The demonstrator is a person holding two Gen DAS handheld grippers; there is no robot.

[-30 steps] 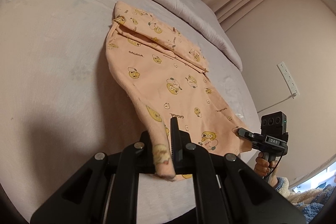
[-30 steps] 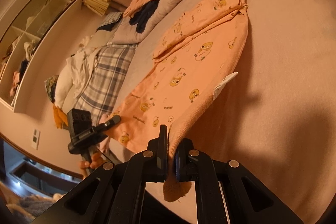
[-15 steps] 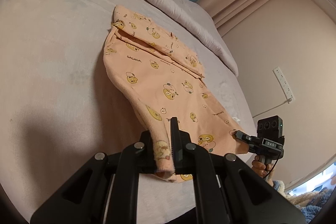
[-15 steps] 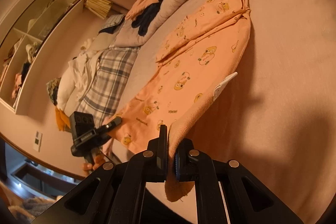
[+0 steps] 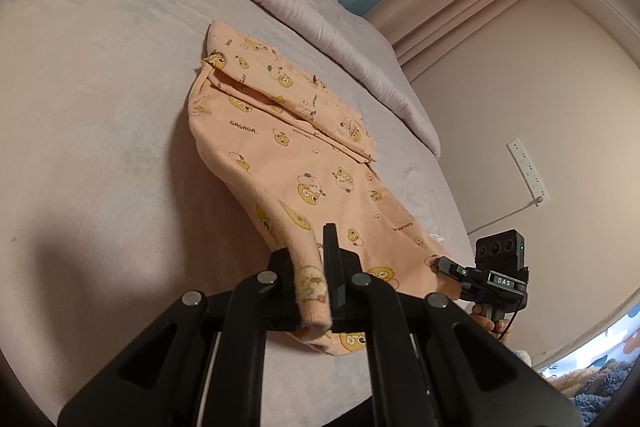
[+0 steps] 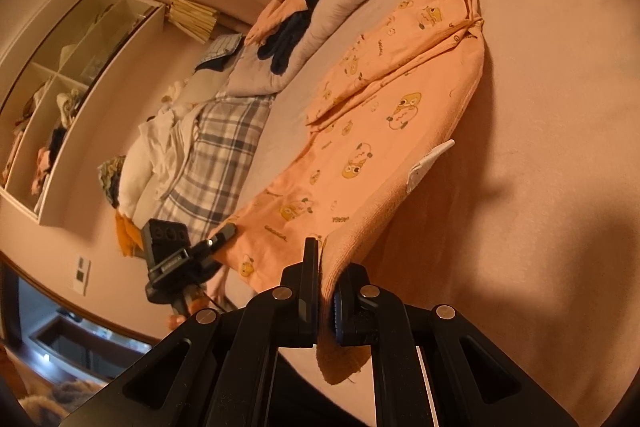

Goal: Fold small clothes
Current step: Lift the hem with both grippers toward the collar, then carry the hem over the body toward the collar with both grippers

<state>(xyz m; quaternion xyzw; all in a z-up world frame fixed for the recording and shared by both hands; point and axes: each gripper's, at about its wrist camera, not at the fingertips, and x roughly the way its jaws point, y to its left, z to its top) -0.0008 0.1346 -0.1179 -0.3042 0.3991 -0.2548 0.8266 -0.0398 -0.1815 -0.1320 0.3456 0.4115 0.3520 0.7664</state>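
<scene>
Peach duck-print garment (image 5: 304,163) lay on the bed (image 5: 100,107), long axis running toward 12 o'clock from both claws, far end already folded over. Left gripper (image 5: 316,275) and right gripper (image 6: 326,291) each clenched a near corner, lifted. Only the right view showed the white care tag (image 6: 430,163) and shelves (image 6: 72,83).

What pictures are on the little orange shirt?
The orange shirt has small yellow cartoon animal faces and the word GAGAGA printed all over it, clearest in the left wrist view.
</scene>
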